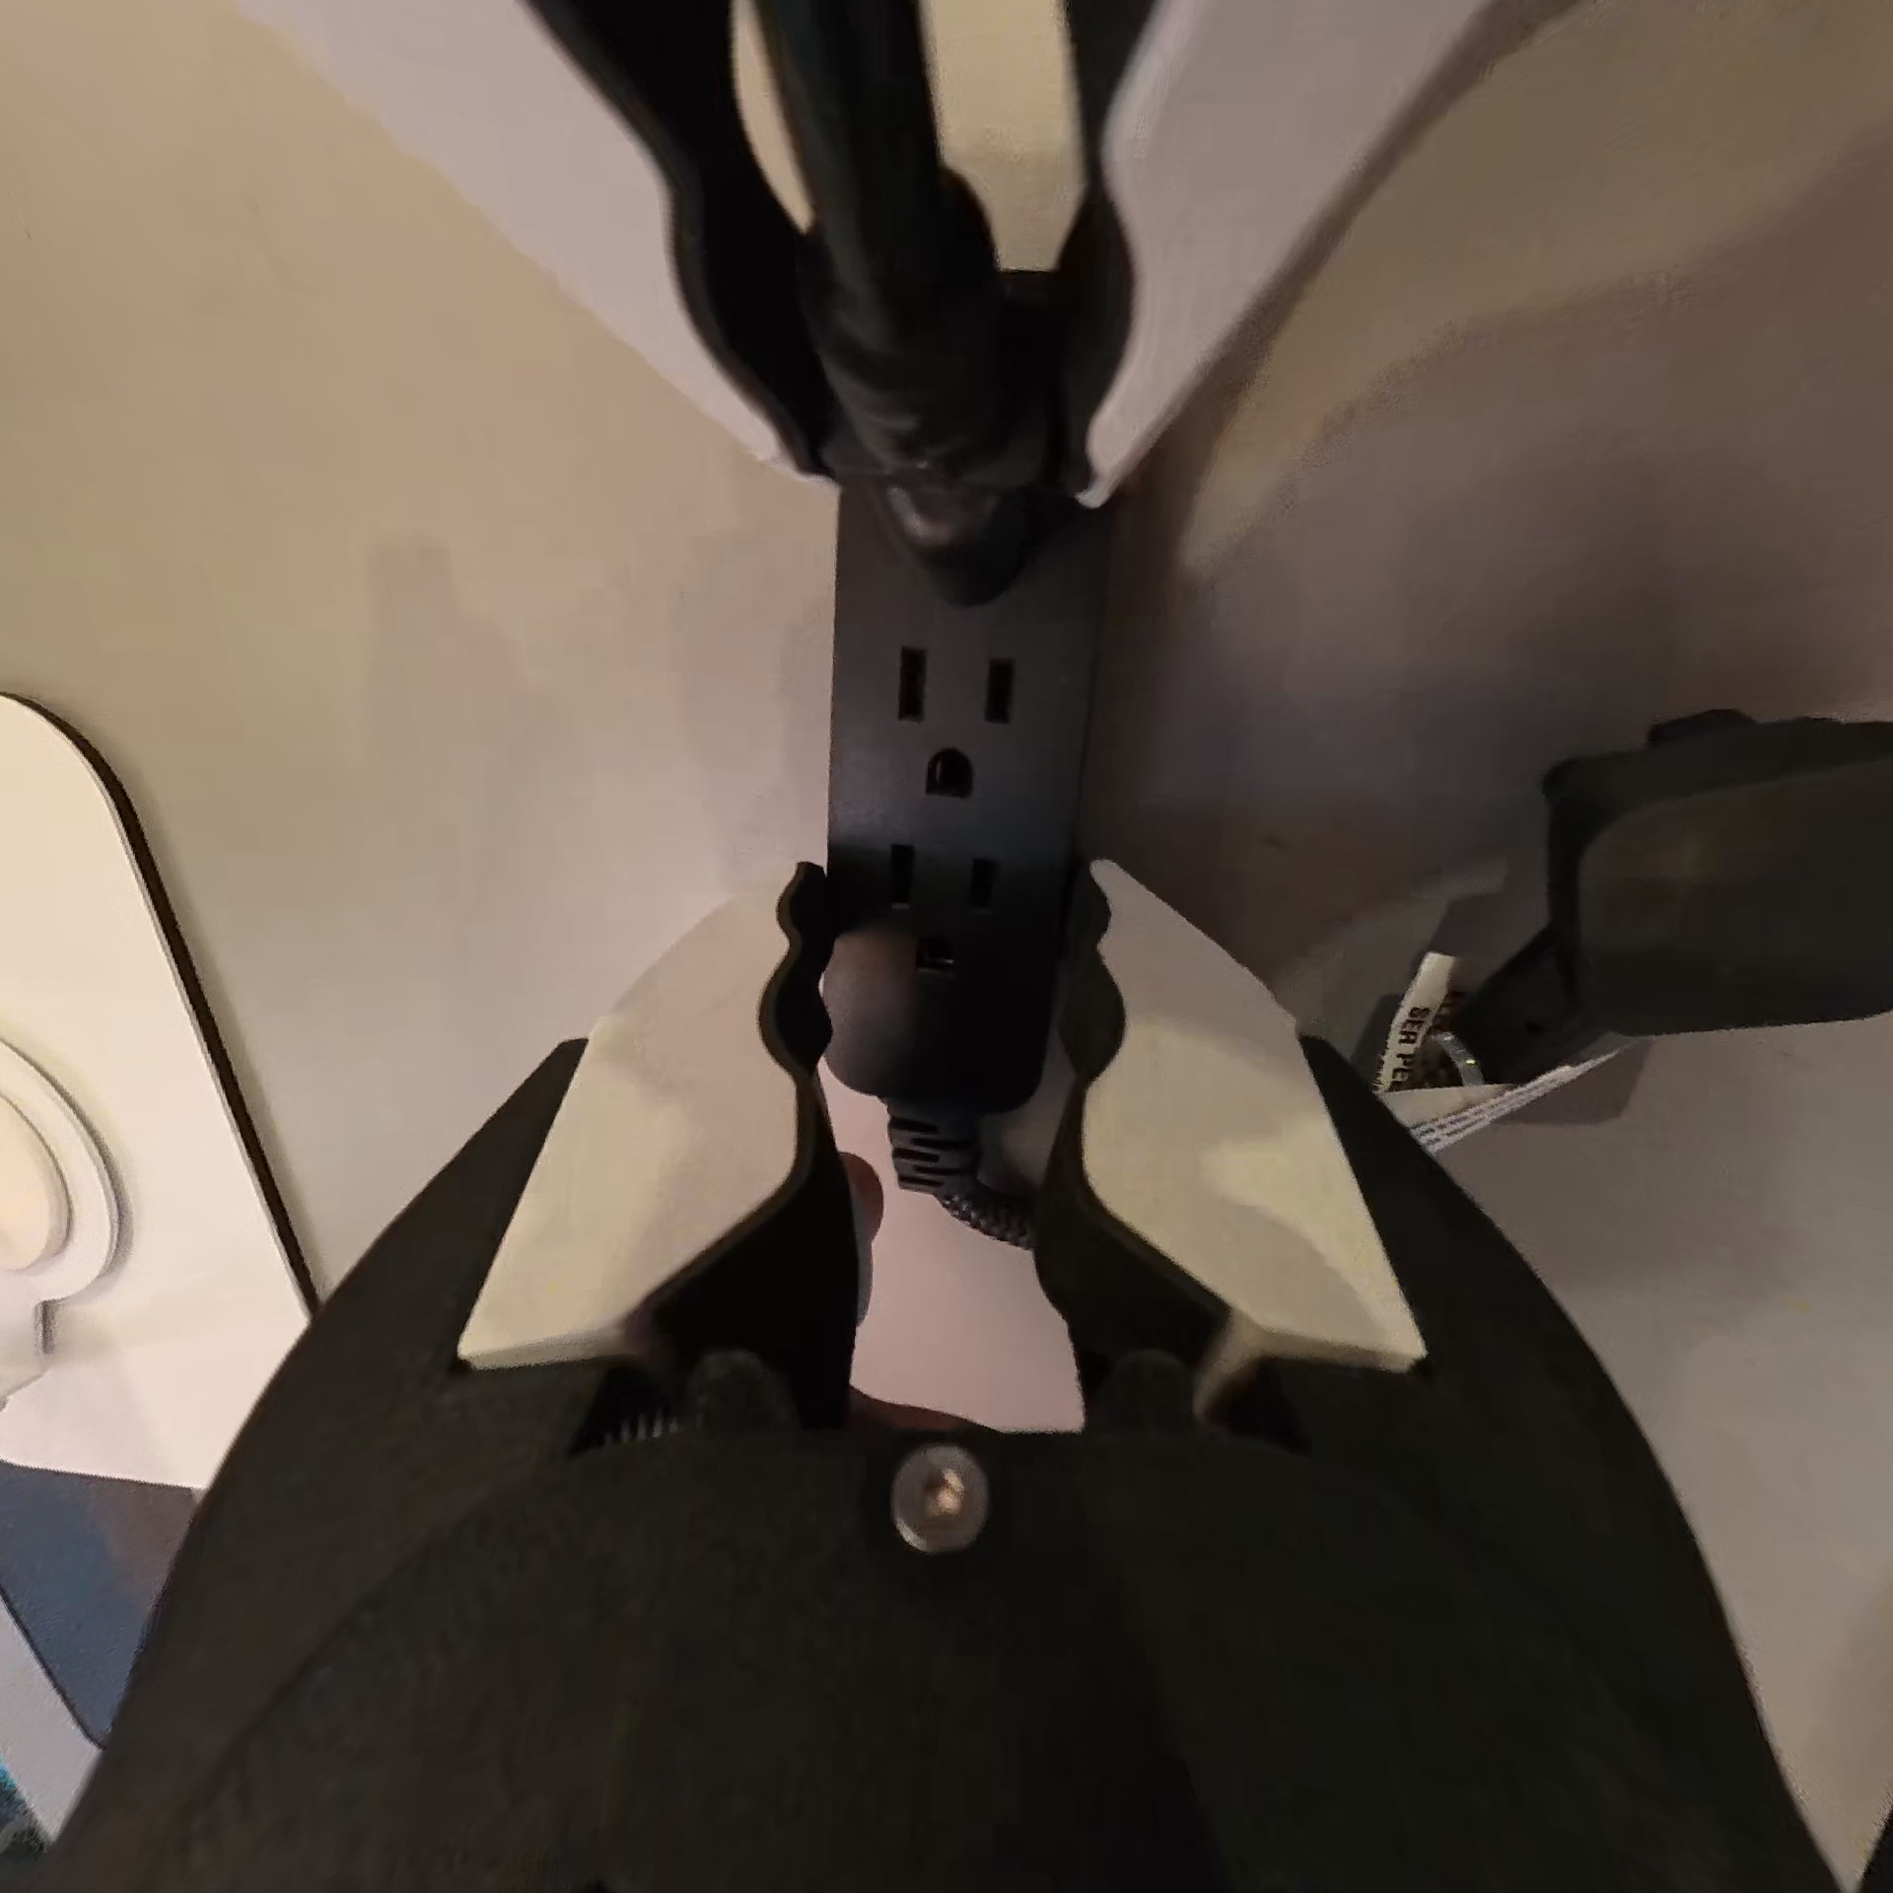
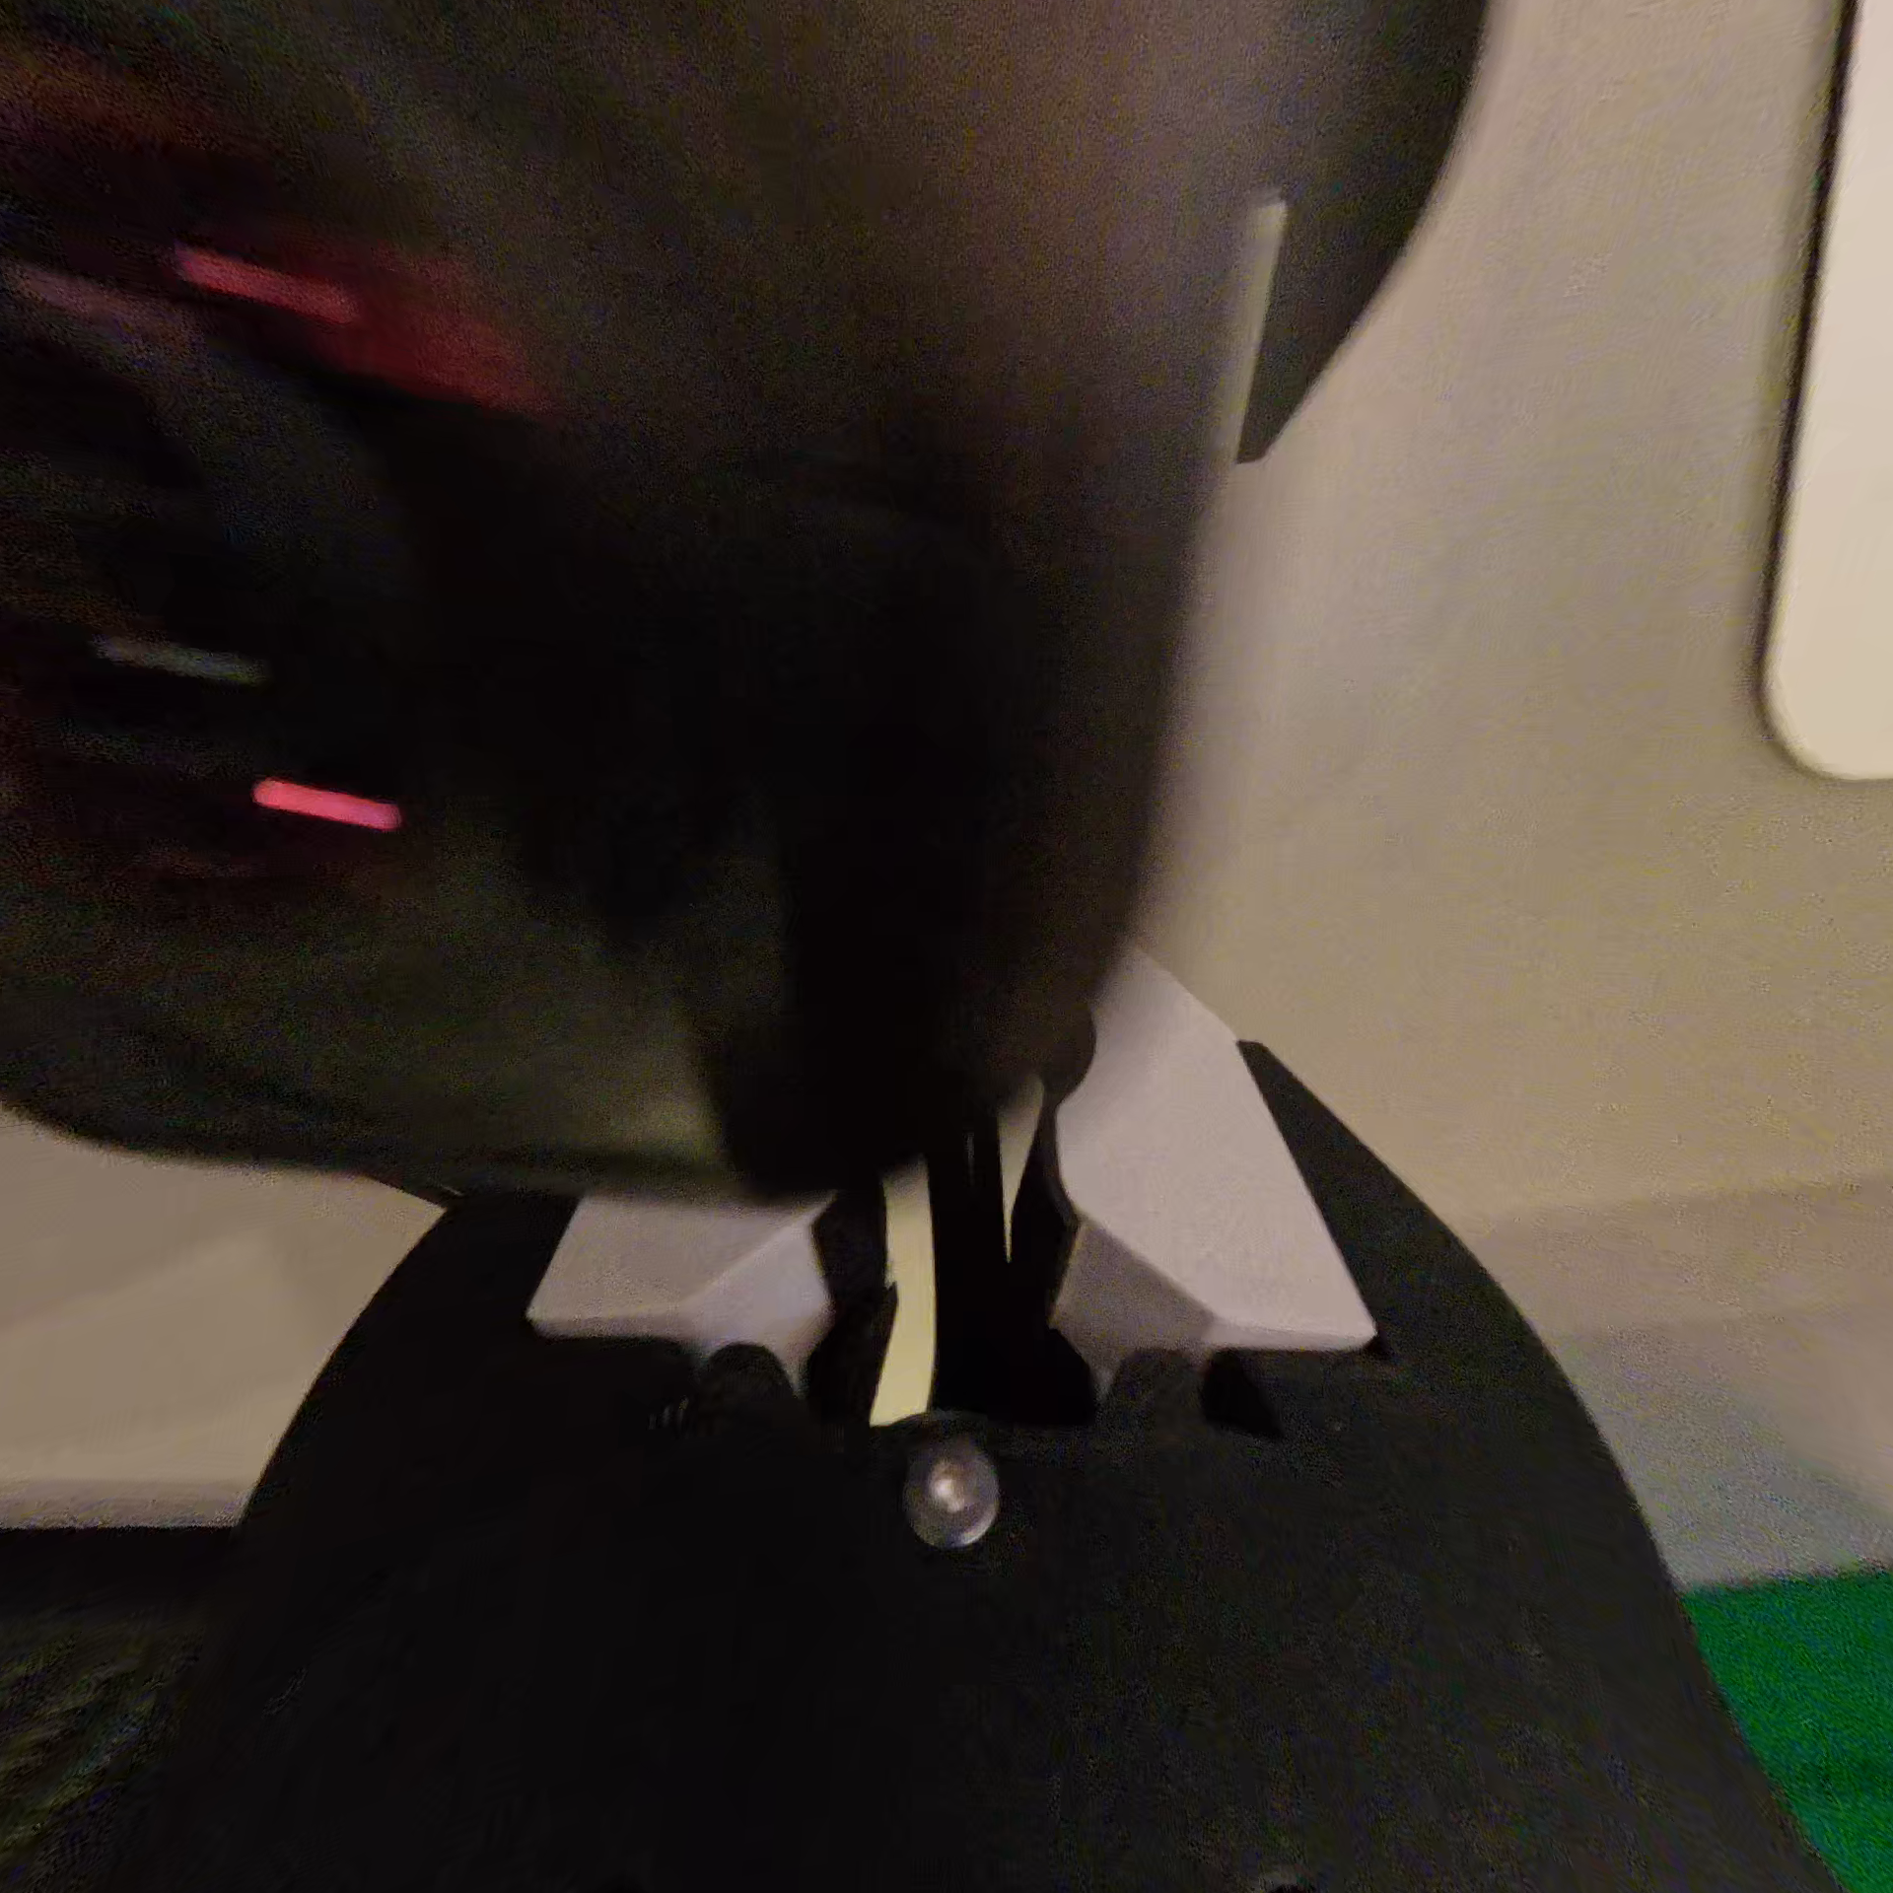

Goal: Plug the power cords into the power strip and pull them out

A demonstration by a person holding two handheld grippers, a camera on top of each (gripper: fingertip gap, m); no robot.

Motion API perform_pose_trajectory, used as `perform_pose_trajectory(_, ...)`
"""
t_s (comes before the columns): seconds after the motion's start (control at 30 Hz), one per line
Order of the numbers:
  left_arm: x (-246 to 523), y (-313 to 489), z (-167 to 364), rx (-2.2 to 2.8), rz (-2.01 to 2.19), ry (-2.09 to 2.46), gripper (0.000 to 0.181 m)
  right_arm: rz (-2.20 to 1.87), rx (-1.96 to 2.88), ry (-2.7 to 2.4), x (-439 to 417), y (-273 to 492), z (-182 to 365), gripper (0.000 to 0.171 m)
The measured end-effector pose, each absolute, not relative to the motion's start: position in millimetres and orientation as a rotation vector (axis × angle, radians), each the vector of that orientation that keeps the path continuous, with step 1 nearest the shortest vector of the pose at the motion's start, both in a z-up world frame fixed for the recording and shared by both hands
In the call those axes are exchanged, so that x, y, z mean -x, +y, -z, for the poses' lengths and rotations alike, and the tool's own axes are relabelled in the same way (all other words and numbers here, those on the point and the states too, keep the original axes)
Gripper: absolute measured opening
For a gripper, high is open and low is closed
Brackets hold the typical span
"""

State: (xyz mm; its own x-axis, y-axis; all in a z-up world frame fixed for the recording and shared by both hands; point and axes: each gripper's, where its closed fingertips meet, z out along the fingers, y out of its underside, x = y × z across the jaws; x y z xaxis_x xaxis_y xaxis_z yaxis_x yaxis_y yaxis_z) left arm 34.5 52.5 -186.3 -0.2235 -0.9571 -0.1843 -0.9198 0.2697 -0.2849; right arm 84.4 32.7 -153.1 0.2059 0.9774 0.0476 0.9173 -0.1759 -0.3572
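Note:
A black power strip [image 1: 963, 738] lies on the beige table, running away from me in the left wrist view. My left gripper [image 1: 953, 922] is shut on its near end, one finger on each long side, just above the braided cord [image 1: 948, 1178]. The middle outlet [image 1: 948, 727] is empty. My right gripper [image 1: 948, 461] comes in from the top and is shut on a black plug [image 1: 937, 481] sitting at the strip's far outlet. In the right wrist view the right gripper [image 2: 973, 1147] has a black cord [image 2: 968, 1260] between its fingers. Its fingertips are hidden.
A second black plug [image 1: 1700, 922] with white tags lies on the table to the right. A white rounded board [image 1: 113, 1024] lies at the left; it also shows in the right wrist view [image 2: 1834, 410]. A large dark blurred shape [image 2: 615, 615] with pink streaks fills that view's upper left. The gap from one gripper's tips to the other's is roughly 6 centimetres.

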Motion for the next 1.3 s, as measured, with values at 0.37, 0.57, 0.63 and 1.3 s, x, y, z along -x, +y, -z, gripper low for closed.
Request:
perform_pose_trajectory(0.37, -38, 54, 186, 1.738, 0.154, 2.212, 0.044, -0.208, 2.137, -1.808, -87, 34, 149, 0.02)
perform_pose_trajectory(0.57, -39, 53, 187, 1.731, 0.133, 2.237, 0.044, -0.356, 2.202, -1.672, -87, 32, 150, 0.02)
perform_pose_trajectory(0.63, -39, 53, 187, 1.731, 0.135, 2.242, 0.044, -0.628, 2.356, -1.491, -88, 36, 150, 0.02)
perform_pose_trajectory(1.3, -42, 53, 187, 1.758, 0.114, 2.235, 0.045, -0.862, 2.413, -1.285, -91, 43, 146, 0.021)
